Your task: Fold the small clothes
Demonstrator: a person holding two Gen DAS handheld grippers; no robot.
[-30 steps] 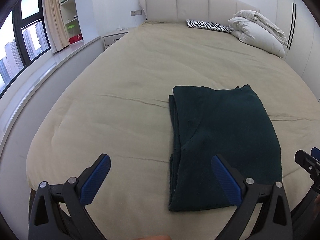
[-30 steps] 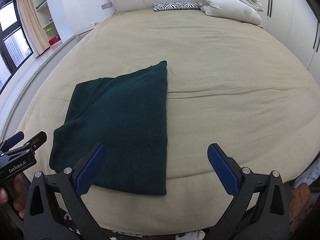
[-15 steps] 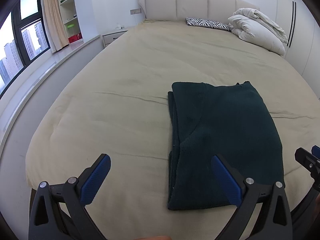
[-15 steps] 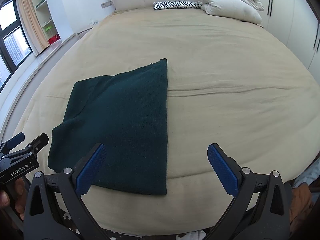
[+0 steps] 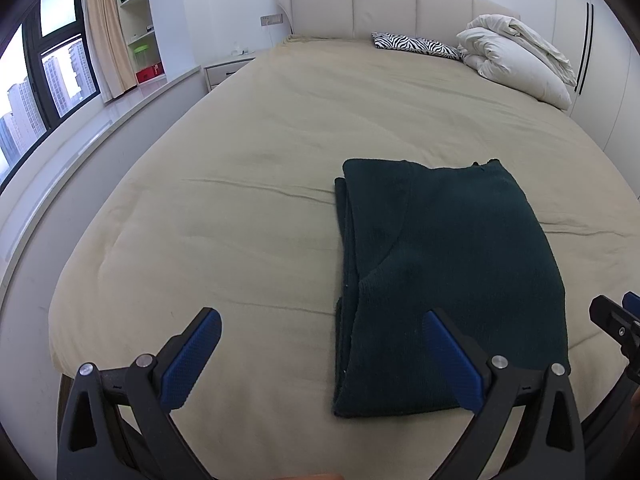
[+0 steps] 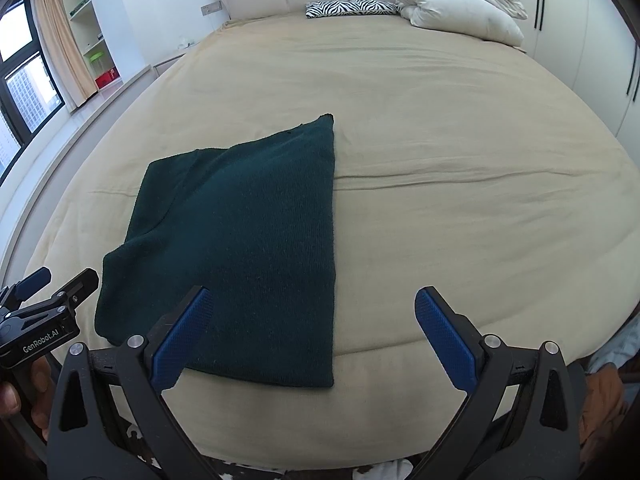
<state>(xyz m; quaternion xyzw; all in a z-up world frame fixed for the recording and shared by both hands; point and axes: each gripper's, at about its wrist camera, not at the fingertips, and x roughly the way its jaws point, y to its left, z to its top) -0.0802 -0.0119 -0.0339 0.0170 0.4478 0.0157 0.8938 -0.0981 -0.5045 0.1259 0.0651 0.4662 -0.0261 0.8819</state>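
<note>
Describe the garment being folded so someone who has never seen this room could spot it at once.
Start with the large beige bed. Near its foot edge lies the dark green sweater, folded flat into a rough rectangle. It is the only dark item on the bed; the zebra-print pillow and white duvet sit far off by the headboard.

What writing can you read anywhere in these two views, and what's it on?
"GenRobot.AI": white lettering on the black body of the left gripper, seen in the right wrist view.

No other text is readable. The items on the shelves by the window are too small to make out. The dark green garment shows no label.
</note>
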